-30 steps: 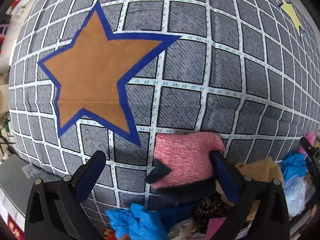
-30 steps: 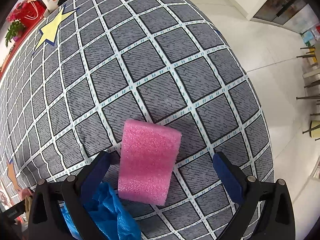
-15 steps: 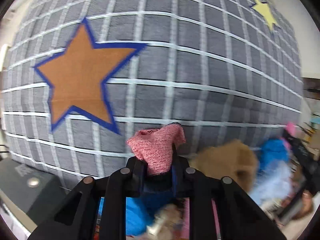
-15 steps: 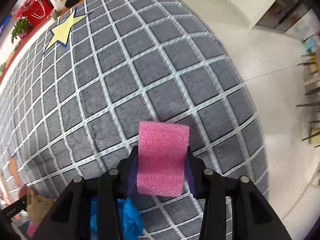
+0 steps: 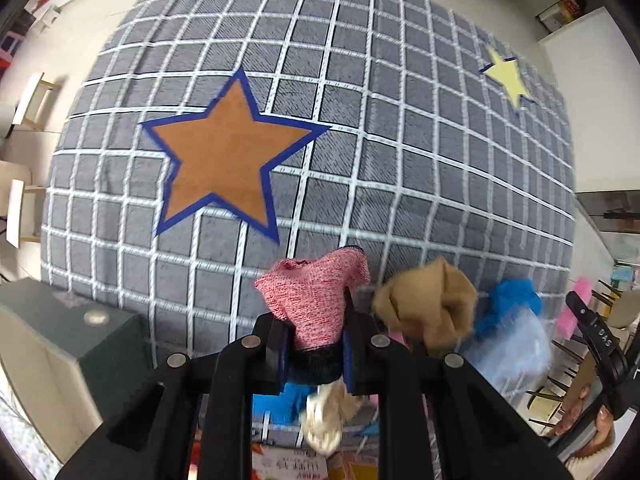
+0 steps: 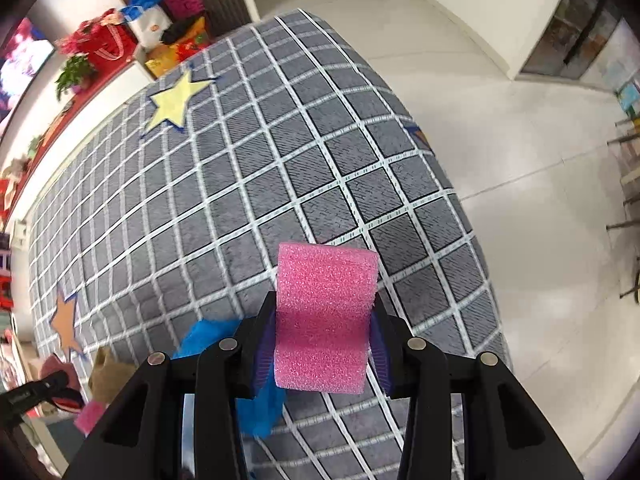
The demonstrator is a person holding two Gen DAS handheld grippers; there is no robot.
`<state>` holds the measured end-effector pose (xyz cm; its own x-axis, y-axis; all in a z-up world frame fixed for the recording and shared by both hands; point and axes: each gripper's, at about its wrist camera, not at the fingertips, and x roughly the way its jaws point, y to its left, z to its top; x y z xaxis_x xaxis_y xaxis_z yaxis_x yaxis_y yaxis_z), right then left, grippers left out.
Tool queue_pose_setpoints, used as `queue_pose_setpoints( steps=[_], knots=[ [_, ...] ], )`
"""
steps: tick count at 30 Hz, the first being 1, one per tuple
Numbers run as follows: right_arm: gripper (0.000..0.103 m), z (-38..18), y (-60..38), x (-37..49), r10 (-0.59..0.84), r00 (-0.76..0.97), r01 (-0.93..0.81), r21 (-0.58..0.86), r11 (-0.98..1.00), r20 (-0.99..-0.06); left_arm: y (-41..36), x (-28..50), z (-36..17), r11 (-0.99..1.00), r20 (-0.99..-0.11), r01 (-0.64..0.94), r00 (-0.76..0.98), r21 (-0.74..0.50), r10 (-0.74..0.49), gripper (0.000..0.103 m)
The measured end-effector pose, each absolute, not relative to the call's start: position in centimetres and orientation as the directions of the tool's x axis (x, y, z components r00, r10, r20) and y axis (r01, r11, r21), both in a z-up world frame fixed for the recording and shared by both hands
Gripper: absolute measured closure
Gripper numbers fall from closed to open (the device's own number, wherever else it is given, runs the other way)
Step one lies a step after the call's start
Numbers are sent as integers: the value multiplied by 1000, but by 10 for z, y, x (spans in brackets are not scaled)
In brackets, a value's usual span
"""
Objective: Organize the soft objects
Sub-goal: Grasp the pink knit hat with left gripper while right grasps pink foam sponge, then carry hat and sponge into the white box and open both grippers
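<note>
Both pickups are done. My left tongs (image 5: 316, 354) are pinching the pink knit glove (image 5: 316, 304) by its dark cuff, jaws pressed in on it. My right tongs (image 6: 320, 344) are squeezing the pink foam block (image 6: 325, 316), which bows between the pads. Both items hang clear above the grey checked mat (image 5: 400, 160). Left to sort: the tan cloth (image 5: 432, 308), the blue cloth (image 5: 508, 304) and other pieces heaped at the mat's near edge. Neither held item is placed yet; I judge the task at an early stage

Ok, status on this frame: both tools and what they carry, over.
Left tool shut on pink knit sock. Right tool shut on pink foam block. Both held above the grid mat. Nothing in the way.
</note>
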<state>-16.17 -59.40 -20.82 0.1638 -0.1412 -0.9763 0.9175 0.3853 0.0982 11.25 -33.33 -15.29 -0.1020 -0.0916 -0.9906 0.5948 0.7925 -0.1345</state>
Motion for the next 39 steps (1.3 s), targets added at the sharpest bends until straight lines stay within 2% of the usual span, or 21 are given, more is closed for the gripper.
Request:
queue_pose_setpoints(
  steps=[7, 15, 18, 21, 30, 39],
  knots=[
    [60, -170, -553, -186, -146, 175, 843, 72, 533, -974, -270, 90, -93, 803, -989, 581, -28, -134, -145, 80],
    [60, -147, -481, -189, -135, 185, 727, 43, 685, -973, -200, 72, -133, 874, -997, 486, 66, -8, -45, 80],
    [60, -142, -452, -184, -122, 187, 677, 39, 735, -975, -160, 62, -131, 904, -996, 426, 85, 34, -2, 80],
    [60, -131, -420, -177, -88, 207, 628, 63, 776, -974, -127, 51, -118, 917, -993, 397, 119, 28, -21, 80],
    [60, -66, -318, -116, -45, 264, 550, 112, 828, -963, -34, 80, -116, 940, -994, 338, 109, 49, 12, 80],
    [60, -66, -210, -24, 18, 281, 439, 145, 887, -960, -5, 105, -125, 923, -990, 383, 140, 44, -11, 80]
  ],
)
